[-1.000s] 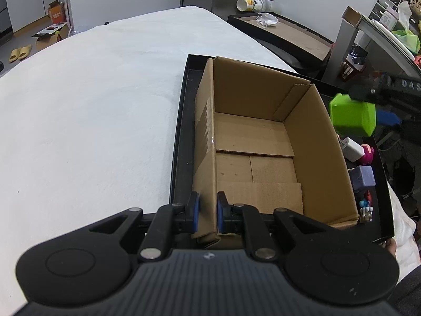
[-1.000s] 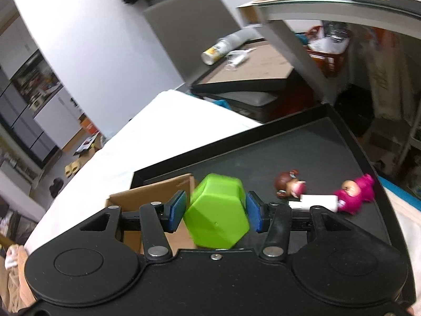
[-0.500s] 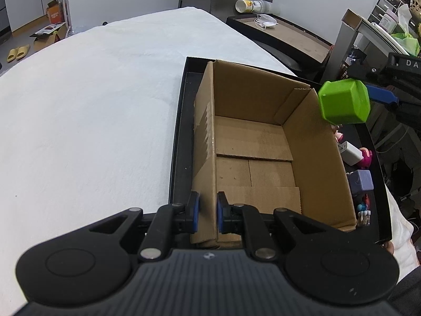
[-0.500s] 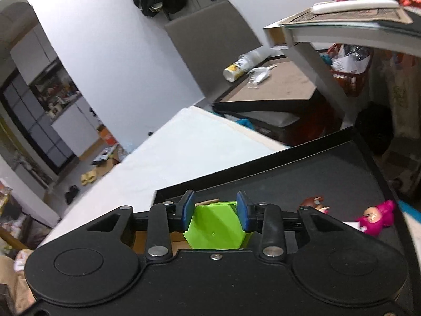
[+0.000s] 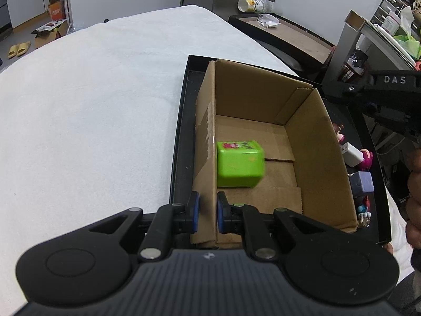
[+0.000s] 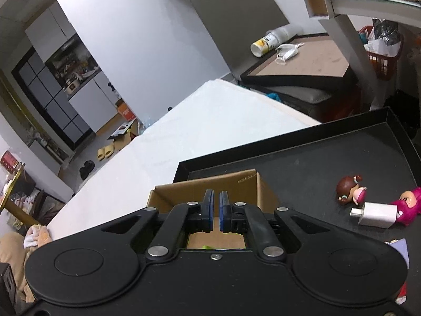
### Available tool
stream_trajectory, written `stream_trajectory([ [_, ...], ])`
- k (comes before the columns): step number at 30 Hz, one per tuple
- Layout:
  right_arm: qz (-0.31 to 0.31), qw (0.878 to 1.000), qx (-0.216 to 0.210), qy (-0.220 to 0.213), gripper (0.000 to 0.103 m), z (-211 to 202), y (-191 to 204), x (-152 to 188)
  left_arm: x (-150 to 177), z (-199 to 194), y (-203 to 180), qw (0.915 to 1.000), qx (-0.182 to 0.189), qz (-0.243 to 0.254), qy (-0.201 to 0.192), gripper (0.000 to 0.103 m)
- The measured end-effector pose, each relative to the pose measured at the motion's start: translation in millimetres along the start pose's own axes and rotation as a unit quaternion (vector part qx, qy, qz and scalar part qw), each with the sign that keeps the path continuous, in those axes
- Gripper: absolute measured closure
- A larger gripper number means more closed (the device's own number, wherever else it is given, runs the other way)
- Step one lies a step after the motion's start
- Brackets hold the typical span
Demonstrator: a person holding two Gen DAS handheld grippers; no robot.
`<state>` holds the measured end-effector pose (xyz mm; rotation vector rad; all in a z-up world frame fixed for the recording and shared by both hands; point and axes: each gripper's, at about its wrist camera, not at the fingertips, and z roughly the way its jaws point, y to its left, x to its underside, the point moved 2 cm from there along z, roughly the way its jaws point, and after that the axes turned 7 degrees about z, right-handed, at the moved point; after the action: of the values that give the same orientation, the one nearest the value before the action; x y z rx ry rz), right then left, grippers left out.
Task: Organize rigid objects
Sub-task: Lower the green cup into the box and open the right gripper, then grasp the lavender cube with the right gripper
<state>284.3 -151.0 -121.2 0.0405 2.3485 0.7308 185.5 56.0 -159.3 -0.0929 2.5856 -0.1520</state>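
A green block (image 5: 239,164) lies inside the cardboard box (image 5: 315,158), against its left wall, slightly blurred. My left gripper (image 5: 207,212) is shut on the box's near left wall. My right gripper (image 6: 215,212) is shut and empty, above the box's far end (image 6: 205,187); a sliver of the green block (image 6: 208,247) shows below it. The right gripper's body shows in the left wrist view (image 5: 389,89) at the right, above the tray.
The box stands in a black tray (image 5: 181,137) on a white cloth (image 5: 92,105). Right of the box lie small toys: a brown-haired doll (image 6: 350,189), a pink figure (image 6: 407,205), a white adapter (image 6: 373,214) and a purple cube (image 5: 364,181).
The right gripper let go of the green block, which dropped into the box. Its jaws then closed empty. The left gripper kept its hold on the box wall.
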Motion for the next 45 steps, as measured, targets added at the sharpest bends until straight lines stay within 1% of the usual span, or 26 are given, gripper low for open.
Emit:
stream_trajectory([
  [3,0.0,1.0,-0.002,0.011,0.096,-2,1,2,-1,0,-1,1.0,-0.001,0.002,-0.001,0.09],
  [6,0.009,0.999,0.0,0.035,0.094,-1,-3,4,-1,-1,-2,1.0,-0.002,0.003,-0.001,0.09],
  [8,0.01,0.999,0.0,0.053,0.091,-2,-3,6,-2,-1,-2,1.0,-0.004,0.003,-0.001,0.09],
  [9,0.01,0.998,-0.001,0.06,0.086,-3,-2,7,-1,-1,-1,1.0,-0.004,0.003,-0.001,0.09],
  [10,0.007,0.998,-0.001,0.066,0.077,-5,-2,9,-1,-1,-2,1.0,-0.004,0.003,-0.001,0.09],
  [13,0.004,0.997,0.001,0.074,0.061,-14,-2,11,-2,-2,-3,1.0,-0.007,0.004,-0.001,0.09],
  [17,0.02,0.997,0.012,0.07,0.053,-31,-15,9,-2,-2,-4,0.9999,-0.009,0.006,-0.002,0.09],
  [21,0.031,0.997,0.037,0.059,0.04,-47,-35,5,-2,-6,-4,0.9999,-0.012,0.002,-0.011,0.09],
  [25,0.06,0.994,0.069,0.058,0.04,-53,-63,-4,-3,-7,-5,0.9999,-0.012,0.001,-0.011,0.09],
  [27,0.066,0.992,0.086,0.061,0.039,-55,-75,-4,-2,-8,-5,0.9998,-0.013,0.002,-0.011,0.093],
  [29,0.072,0.99,0.104,0.067,0.039,-55,-86,-3,-2,-8,-5,0.9998,-0.014,0.002,-0.011,0.094],
  [33,0.077,0.987,0.12,0.077,0.039,-54,-102,-1,-1,-8,-5,0.9998,-0.014,0.003,-0.011,0.094],
  [38,0.087,0.979,0.157,0.099,0.039,-40,-120,6,-1,-8,-6,0.9998,-0.016,0.003,-0.012,0.094],
  [41,0.082,0.973,0.181,0.114,0.039,-30,-126,12,-1,-7,-6,0.9998,-0.016,0.004,-0.011,0.094],
  [43,0.077,0.971,0.19,0.12,0.036,-24,-129,15,-2,-7,-5,0.9998,-0.015,0.003,-0.01,0.094],
  [45,0.074,0.969,0.199,0.124,0.036,-21,-132,17,-2,-7,-5,0.9998,-0.015,0.004,-0.009,0.094],
])
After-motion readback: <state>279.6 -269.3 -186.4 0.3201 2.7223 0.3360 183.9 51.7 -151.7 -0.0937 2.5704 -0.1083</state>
